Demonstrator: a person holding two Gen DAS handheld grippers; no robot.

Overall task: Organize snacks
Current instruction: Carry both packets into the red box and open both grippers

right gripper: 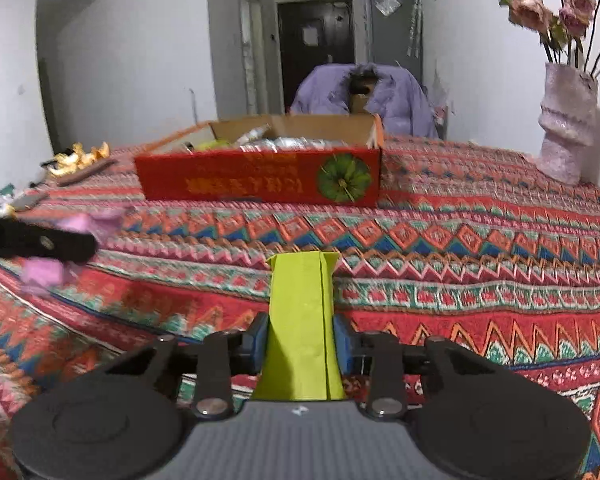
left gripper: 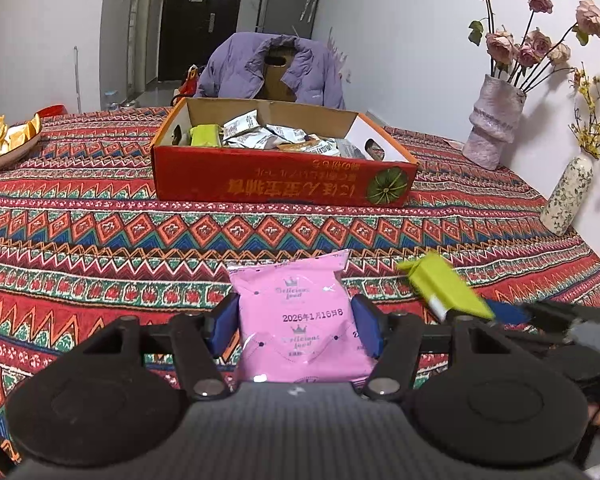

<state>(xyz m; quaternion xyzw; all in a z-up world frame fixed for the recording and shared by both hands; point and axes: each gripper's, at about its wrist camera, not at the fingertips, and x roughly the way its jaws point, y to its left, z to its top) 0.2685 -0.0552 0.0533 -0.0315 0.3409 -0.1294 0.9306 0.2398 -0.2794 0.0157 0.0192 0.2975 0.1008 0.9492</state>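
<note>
Carry step: left gripper [left gripper: 294, 322] clamps a pink packet [left gripper: 300, 320], right gripper [right gripper: 300, 338] clamps a green packet [right gripper: 302, 320], both above the tablecloth [left gripper: 100, 240]; next, release into the red box [left gripper: 280, 180] ahead.

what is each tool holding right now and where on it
Left tool grips the pink snack packet by its two side edges; right tool pinches the green packet across its lower middle.

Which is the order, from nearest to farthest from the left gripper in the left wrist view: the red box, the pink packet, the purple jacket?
1. pink packet, clamped in the left gripper.
2. red box, straight ahead, mid-table.
3. purple jacket, on the chair behind the table.
</note>
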